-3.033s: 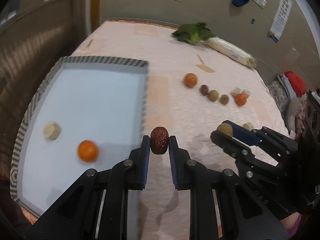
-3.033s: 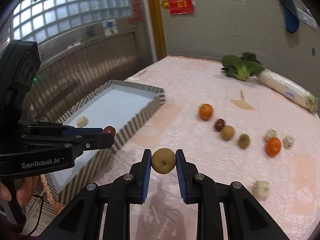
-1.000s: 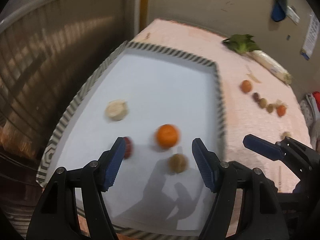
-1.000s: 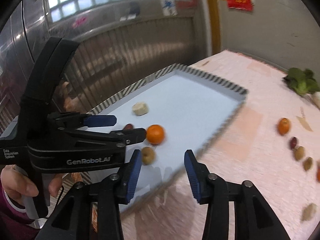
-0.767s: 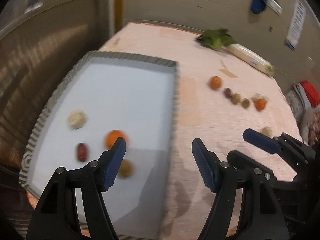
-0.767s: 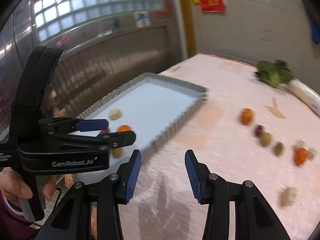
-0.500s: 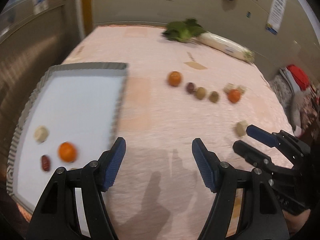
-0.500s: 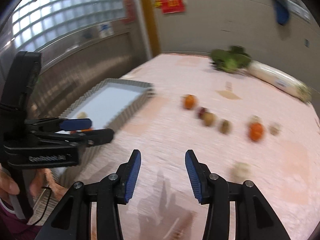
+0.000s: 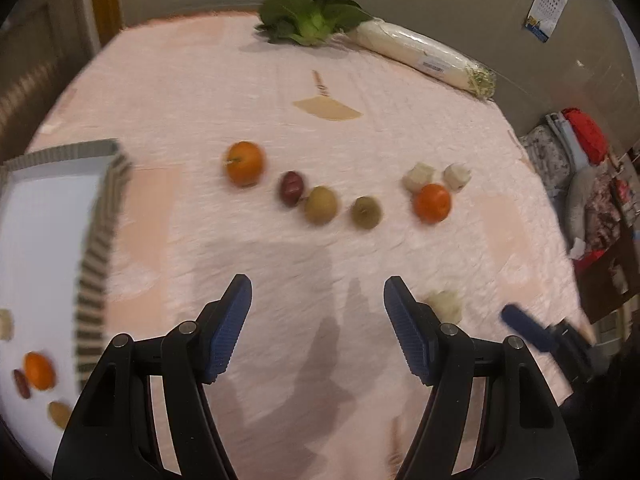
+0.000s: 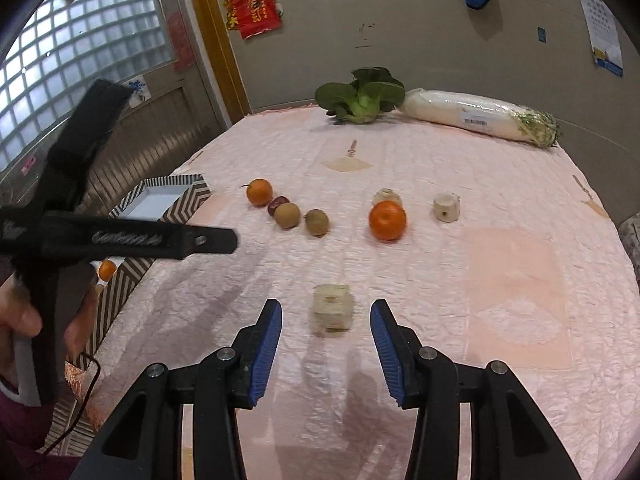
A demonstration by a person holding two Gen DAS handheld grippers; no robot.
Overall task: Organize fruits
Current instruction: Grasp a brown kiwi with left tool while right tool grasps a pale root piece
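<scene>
Both grippers' jaws stand apart and empty, the right gripper [image 10: 326, 330] facing a pale chunk [image 10: 333, 311] near the tray [image 10: 132, 276].

Each hand-held gripper [image 10: 326, 334] is black plastic with ribbed blue pads [image 10: 264, 350] and silver screws [image 10: 226, 353]. At lower left, a hand [image 10: 20, 316], maroon sleeve [image 10: 24, 440] and thin black cable [image 10: 86, 396].

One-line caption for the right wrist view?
Open right gripper hovers before a pale cube; loose fruits beyond, tray at left.
</scene>
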